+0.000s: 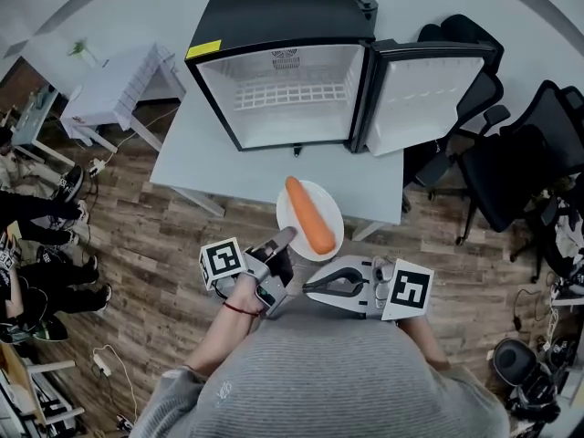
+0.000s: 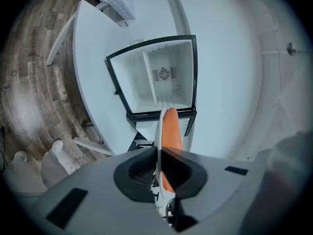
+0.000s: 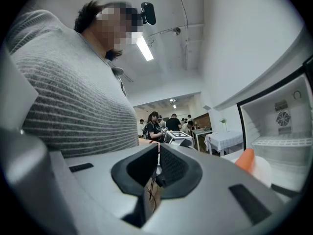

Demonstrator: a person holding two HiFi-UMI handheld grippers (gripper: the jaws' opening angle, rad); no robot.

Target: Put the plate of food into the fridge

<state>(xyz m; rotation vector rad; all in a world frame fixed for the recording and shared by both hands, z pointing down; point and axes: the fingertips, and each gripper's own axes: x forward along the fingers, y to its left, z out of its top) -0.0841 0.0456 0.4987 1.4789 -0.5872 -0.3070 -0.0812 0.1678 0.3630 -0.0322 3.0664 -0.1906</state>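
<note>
My left tongs [image 1: 284,236] pinch the plate [image 1: 330,206] by its seven o'clock rim; my right tongs [image 1: 312,287], pressed together and empty, sit at its six. Stiff and slick, the plate hangs lopsided from one edge, so the carrot [image 1: 310,215] may roll. The open fridge [image 1: 283,62] waits at twelve on the desk [image 1: 205,158].

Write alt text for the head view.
The left gripper clamps the rim of a white plate carrying a carrot, held over the edge of the grey table before a small black fridge with its door open. The right gripper is beside it, shut and empty.
</note>
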